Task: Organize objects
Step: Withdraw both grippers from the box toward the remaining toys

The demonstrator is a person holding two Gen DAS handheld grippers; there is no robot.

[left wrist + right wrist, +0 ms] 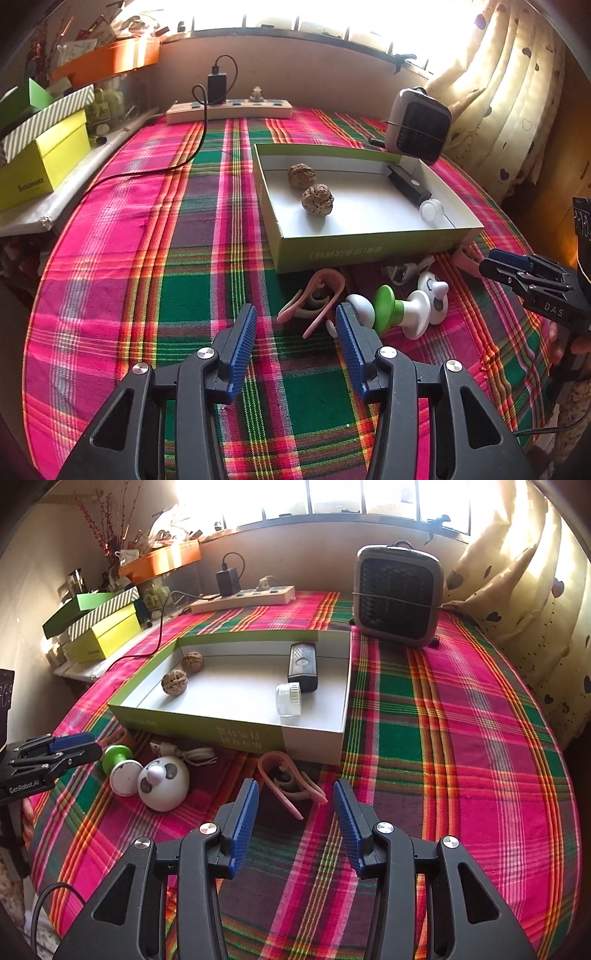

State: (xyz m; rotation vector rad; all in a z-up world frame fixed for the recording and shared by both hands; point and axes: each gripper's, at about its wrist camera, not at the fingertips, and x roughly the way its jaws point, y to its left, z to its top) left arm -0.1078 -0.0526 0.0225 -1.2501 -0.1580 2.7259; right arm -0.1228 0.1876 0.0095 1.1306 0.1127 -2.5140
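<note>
Blue pads of the left gripper [295, 325] stood apart with nothing between them, low over the plaid cloth [147, 295]. The right gripper [295, 801] was the same, jaws partly wide and holding nothing.

Just past the right gripper, at 12 o'clock, lay a pink clip [286, 779], flat on the cloth. From the left wrist view the same clip sat at about 1 o'clock, right by the tip of the right-side pad. A green and white toy [397, 308] lay on its side at 2 o'clock from the left gripper, touching a round white toy [434, 295] with a little nose. A white cable bundle [192, 753] lay behind them, close to the box wall.

Farther off, at 12 o'clock, stood a shallow green box [207, 727] with a white floor. Inside it were two walnuts [310, 188] on the left side, and a black gadget [303, 666] with a small clear jar [288, 699] lying on its side next to it.

At the far end were a power strip [229, 109] with a black charger [217, 88] plugged in, and a small fan [399, 594] at 1 o'clock.
</note>
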